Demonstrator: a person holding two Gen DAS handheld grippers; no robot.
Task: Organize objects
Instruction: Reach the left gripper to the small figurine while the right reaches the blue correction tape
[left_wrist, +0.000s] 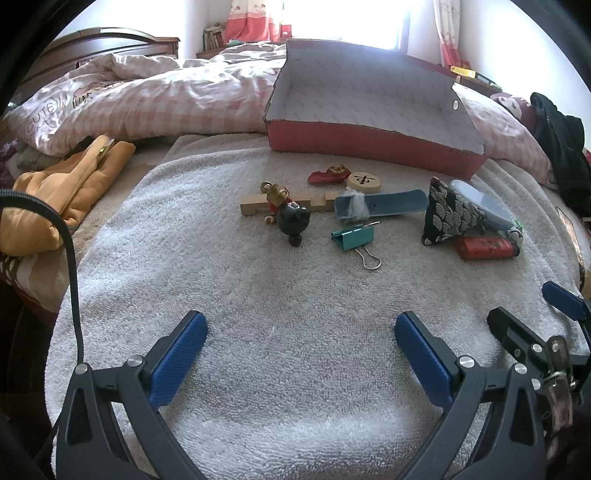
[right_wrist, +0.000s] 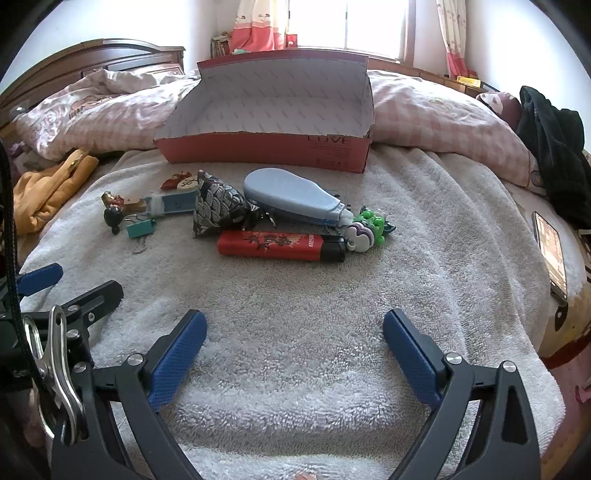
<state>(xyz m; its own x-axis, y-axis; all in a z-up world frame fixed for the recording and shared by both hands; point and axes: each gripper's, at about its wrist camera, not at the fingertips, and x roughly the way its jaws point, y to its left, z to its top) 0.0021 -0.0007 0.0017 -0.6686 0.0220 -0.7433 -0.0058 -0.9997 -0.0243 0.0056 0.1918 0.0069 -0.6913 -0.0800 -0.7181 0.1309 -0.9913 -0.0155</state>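
Both hand-held grippers, left and right, are spread wide and holding nothing, hovering low over the towel on the bed, probably lining up for a first grab. The clutter sits in a loose row mid-towel: lighter, pouch, binder clip, figurine, all right in front of the box. The box looks empty with its open side up and close behind them, so I'd guess that's where everything goes.
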